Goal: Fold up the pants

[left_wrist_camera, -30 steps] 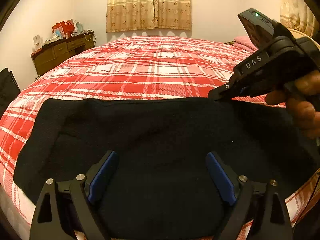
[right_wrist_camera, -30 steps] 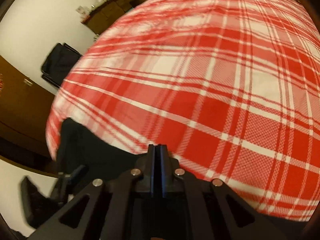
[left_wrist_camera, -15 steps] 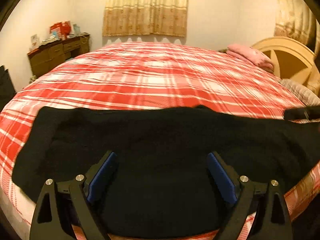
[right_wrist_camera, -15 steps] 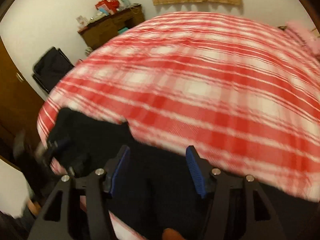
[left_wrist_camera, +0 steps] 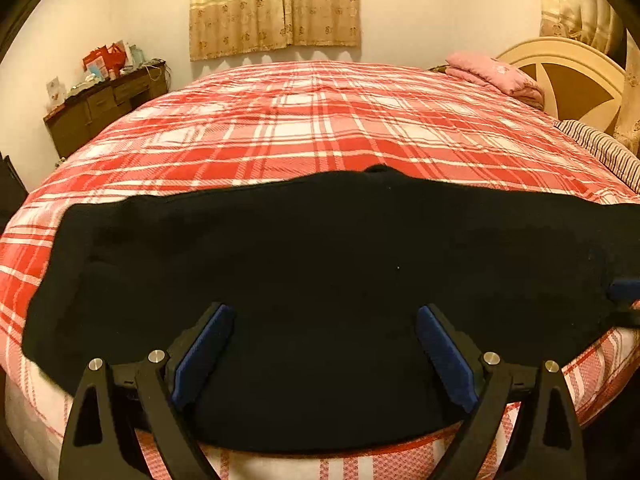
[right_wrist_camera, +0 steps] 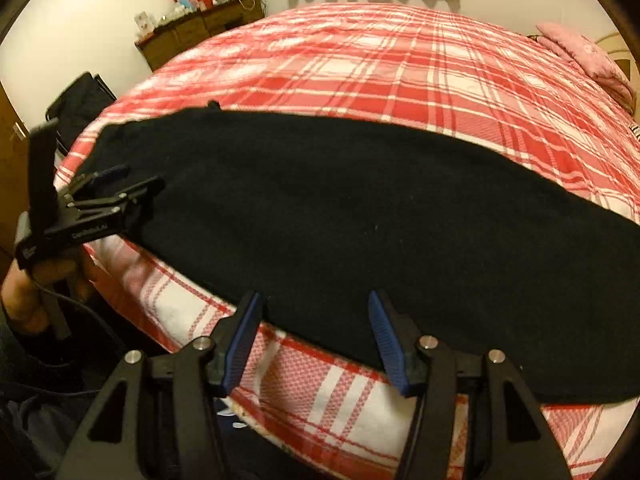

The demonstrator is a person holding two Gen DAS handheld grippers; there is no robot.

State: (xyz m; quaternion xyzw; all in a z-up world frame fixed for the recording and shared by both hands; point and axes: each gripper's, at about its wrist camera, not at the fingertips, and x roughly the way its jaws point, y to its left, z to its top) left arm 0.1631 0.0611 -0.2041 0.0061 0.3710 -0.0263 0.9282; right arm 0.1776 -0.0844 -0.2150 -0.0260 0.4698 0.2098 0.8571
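1. The black pants (left_wrist_camera: 320,272) lie spread flat in a long band across the near edge of the bed (left_wrist_camera: 320,120), on its red-and-white plaid cover (the fabric is so dark that seams and legs cannot be made out).
2. The left claw (left_wrist_camera: 320,352) stands wide open, its blue pads (left_wrist_camera: 204,348) apart over the near hem of the pants and gripping nothing.
3. The right claw (right_wrist_camera: 316,336) is also open, holding nothing; its pads (right_wrist_camera: 242,340) sit at the pants' near edge where the cloth meets the side of the bed.
4. In the right wrist view, the left claw (right_wrist_camera: 120,188) shows at the far left, held in the person's left hand (right_wrist_camera: 36,284), its fingers at the end of the pants.
5. A pink folded blanket (left_wrist_camera: 496,76) rests by the cream headboard (left_wrist_camera: 568,76).
6. A brown dresser (left_wrist_camera: 104,108) with clutter on top stands against the far wall, below beige curtains (left_wrist_camera: 276,4).
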